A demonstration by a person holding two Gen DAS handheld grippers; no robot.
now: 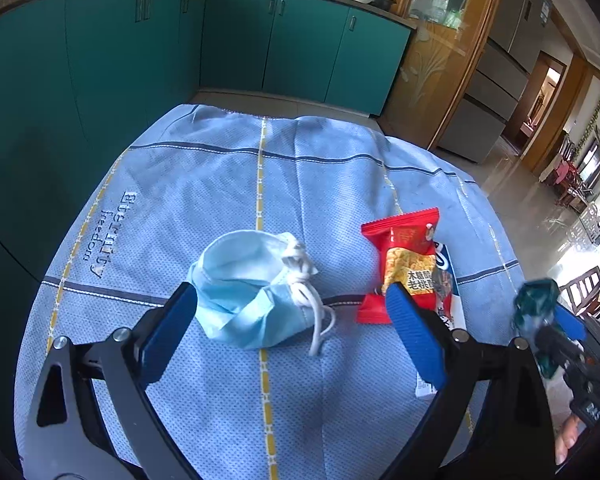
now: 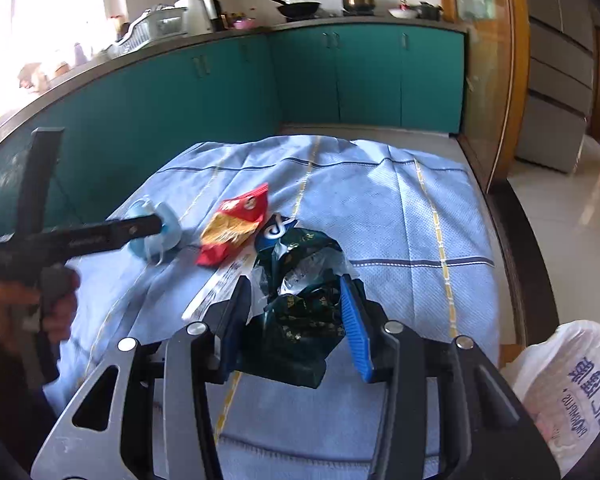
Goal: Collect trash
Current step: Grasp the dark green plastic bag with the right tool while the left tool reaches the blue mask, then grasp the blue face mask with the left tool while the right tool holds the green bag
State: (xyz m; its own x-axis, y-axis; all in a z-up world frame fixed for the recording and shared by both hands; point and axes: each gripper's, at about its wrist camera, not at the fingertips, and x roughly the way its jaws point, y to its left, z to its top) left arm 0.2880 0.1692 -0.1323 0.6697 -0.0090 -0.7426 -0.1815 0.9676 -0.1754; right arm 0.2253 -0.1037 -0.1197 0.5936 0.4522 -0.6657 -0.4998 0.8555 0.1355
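Setting: kitchen, table under a blue checked cloth (image 1: 220,168), teal cabinets (image 1: 100,40) behind.
Left gripper (image 1: 292,300): jaws wide apart, low over the cloth, straddling the mask without pressing it.
Mask (image 1: 248,284): crumpled pale blue face mask with white ear loops, lying on the cloth between the left jaws; near edge just beside the left pad.
Red packet (image 1: 404,260): snack wrapper flat on the cloth, right of the mask, partly behind the left gripper's right finger.
White wrapper (image 1: 446,268): blue-and-white, lying under the red packet's right edge.
Right gripper (image 2: 296,316): jaws clamped on the green wrapper, raised off the cloth.
Green wrapper (image 2: 300,280): crumpled dark green and clear plastic, pinched between the two blue pads; in the left view, seen blurred at the right edge, above the table.
Bag (image 2: 572,380): white plastic bag with printed lettering, beside the table at lower right.
Hand (image 2: 28,308): at far left of the right view, gripping the left gripper's handle.
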